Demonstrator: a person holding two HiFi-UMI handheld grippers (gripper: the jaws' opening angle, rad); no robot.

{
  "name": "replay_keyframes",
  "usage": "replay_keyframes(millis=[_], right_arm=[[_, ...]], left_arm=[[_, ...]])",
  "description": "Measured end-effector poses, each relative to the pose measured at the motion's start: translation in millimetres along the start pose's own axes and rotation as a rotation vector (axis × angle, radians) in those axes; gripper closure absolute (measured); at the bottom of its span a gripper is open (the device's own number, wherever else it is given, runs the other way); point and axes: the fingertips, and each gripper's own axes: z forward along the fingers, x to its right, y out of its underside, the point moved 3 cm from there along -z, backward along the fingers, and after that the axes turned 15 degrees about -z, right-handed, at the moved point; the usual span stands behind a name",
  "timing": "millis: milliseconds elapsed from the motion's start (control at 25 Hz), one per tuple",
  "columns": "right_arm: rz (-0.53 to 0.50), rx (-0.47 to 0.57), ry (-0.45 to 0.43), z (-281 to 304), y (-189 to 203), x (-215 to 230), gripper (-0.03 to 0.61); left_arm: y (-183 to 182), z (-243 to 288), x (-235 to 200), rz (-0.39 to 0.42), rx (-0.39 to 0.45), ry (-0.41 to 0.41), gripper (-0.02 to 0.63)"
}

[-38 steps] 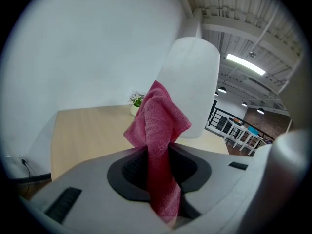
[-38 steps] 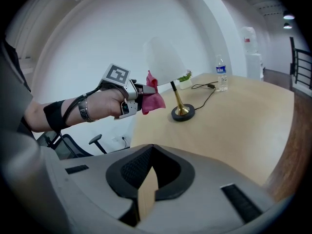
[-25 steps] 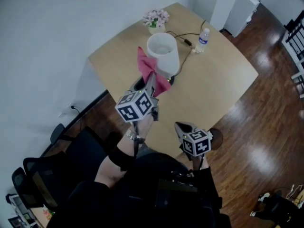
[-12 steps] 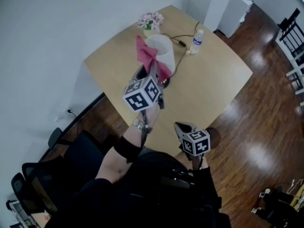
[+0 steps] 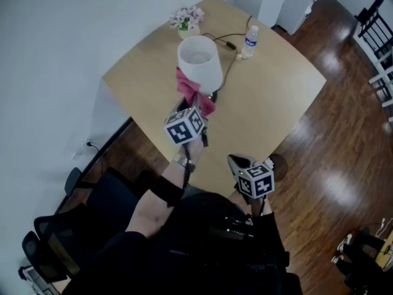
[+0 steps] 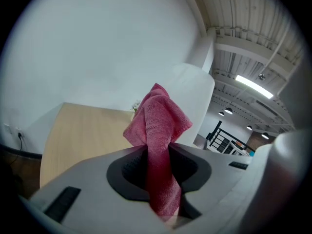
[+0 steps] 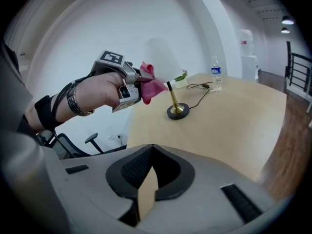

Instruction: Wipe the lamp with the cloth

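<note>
A table lamp with a white shade and a gold stem on a black base stands on the wooden table. My left gripper is shut on a pink cloth, which rises from the jaws and lies against the near, lower side of the shade. From the left gripper view the cloth is pinched between the pads, with the shade right behind it. My right gripper hangs back at the table's near edge, shut with nothing in it. The right gripper view shows the left gripper and cloth by the lamp.
A small pot of pink flowers and a water bottle stand behind the lamp, whose black cord runs toward them. Black office chairs sit at lower left. White wall lies to the left, wooden floor to the right.
The left gripper has come down with the cloth, from up in front of the shade to its lower rim near the stem. The right gripper has stayed put.
</note>
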Motion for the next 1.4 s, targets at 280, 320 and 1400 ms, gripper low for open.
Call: replay_keyframes(millis=[280, 320, 1400], right_arm=[[0.023, -0.045, -0.001, 17, 7, -7, 0.574], [0.023, -0.052, -0.006, 20, 8, -10, 0.574], [-0.016, 0.082, -0.049, -18, 12, 7, 0.574]], left_arm=[[20, 10, -26, 0.021, -0.085, 0.000, 0.499], [24, 11, -30, 0.021, -0.099, -0.003, 0.499], [-43, -70, 98, 0.681, -0.212, 0.218, 0.514]])
